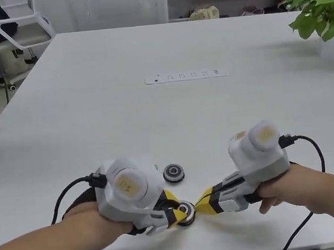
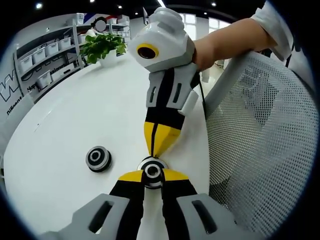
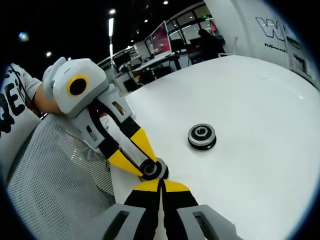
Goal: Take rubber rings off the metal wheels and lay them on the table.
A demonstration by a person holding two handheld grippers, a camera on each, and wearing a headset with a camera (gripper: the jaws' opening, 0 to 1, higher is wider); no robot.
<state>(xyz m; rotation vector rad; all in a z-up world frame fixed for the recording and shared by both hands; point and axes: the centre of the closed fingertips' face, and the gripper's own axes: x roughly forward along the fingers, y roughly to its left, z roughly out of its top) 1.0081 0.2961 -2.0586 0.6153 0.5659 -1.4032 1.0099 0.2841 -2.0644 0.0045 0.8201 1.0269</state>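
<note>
A small metal wheel (image 1: 187,210) with a black rubber ring sits at the table's near edge, and my left gripper (image 1: 180,214) is shut on it. In the left gripper view the yellow tips (image 2: 152,176) clamp the wheel (image 2: 152,171) from both sides. My right gripper (image 1: 202,205) comes from the right, its jaws shut to a point against the wheel's rim (image 3: 152,169); whether they pinch the ring I cannot tell. A second wheel (image 1: 173,173) with its ring on lies flat on the table just beyond, also visible as the second wheel (image 2: 98,158) and second wheel (image 3: 202,136).
A white power strip (image 1: 185,76) lies mid-table. A potted plant (image 1: 317,11) stands at the far right corner, and a white chair (image 1: 21,33) at the far left. A mesh chair back (image 2: 260,145) is close behind the near table edge.
</note>
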